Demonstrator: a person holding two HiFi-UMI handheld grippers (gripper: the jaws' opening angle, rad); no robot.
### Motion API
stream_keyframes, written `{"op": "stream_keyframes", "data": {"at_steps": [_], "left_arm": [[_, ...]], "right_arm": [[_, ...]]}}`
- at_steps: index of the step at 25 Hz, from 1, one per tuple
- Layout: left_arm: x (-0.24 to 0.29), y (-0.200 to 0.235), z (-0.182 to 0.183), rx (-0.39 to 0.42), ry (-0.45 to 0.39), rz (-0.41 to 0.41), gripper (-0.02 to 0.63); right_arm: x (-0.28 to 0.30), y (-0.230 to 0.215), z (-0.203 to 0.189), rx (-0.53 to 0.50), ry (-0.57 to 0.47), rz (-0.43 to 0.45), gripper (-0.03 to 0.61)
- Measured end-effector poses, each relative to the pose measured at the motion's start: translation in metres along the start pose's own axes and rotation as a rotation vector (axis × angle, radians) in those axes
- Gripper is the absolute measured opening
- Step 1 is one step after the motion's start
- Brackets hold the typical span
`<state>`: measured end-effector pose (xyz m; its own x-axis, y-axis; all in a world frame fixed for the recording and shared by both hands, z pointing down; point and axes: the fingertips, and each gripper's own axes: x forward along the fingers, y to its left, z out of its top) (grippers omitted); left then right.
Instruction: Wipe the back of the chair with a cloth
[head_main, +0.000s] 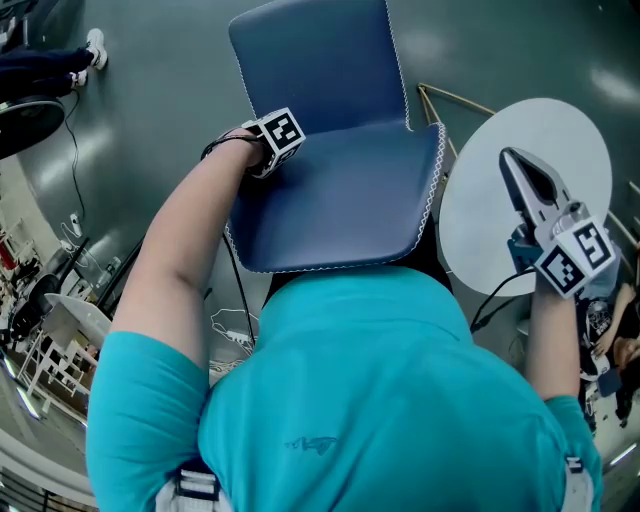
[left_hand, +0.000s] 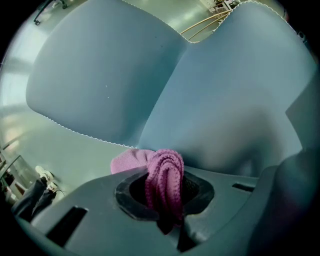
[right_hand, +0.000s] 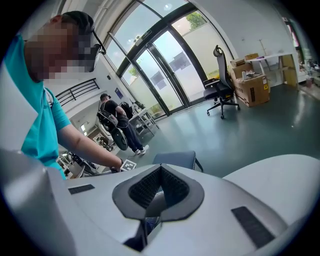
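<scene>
Cloth (left_hand: 163, 177) one, chair (head_main: 335, 160) one, table (head_main: 560, 135) one

The floor (head_main: 150, 100) is grey-green and shiny. A blue chair (head_main: 340, 190) stands on it. Just beside the chair, on the right, stands a round white bench (head_main: 560, 150). A thin black cable (head_main: 77, 150) runs over the floor on the left. Some white cords (head_main: 232, 325) lie in loops near the chair. Far off across the floor, a black office chair (right_hand: 222, 89) stands on its wheels, with brown boxes (right_hand: 252, 82) just beside it.
</scene>
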<state>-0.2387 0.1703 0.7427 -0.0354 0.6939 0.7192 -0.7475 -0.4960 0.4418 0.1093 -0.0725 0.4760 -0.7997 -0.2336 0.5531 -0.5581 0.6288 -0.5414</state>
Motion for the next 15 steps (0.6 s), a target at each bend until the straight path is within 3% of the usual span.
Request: {"op": "stream_keyframes", "data": {"at_steps": [9,15], "left_arm": [[0.005,0.004,0.017,-0.006,-0.023,-0.023,0.058],[0.007,0.005,0.018,-0.013,0.007,-0.031,0.058]], "right_arm": [[-0.008,-0.007,-0.001,0.007,0.01,-0.003,-0.008],[-0.009,-0.01,-0.003,0.024,0.011,-0.01,-0.008]]}}
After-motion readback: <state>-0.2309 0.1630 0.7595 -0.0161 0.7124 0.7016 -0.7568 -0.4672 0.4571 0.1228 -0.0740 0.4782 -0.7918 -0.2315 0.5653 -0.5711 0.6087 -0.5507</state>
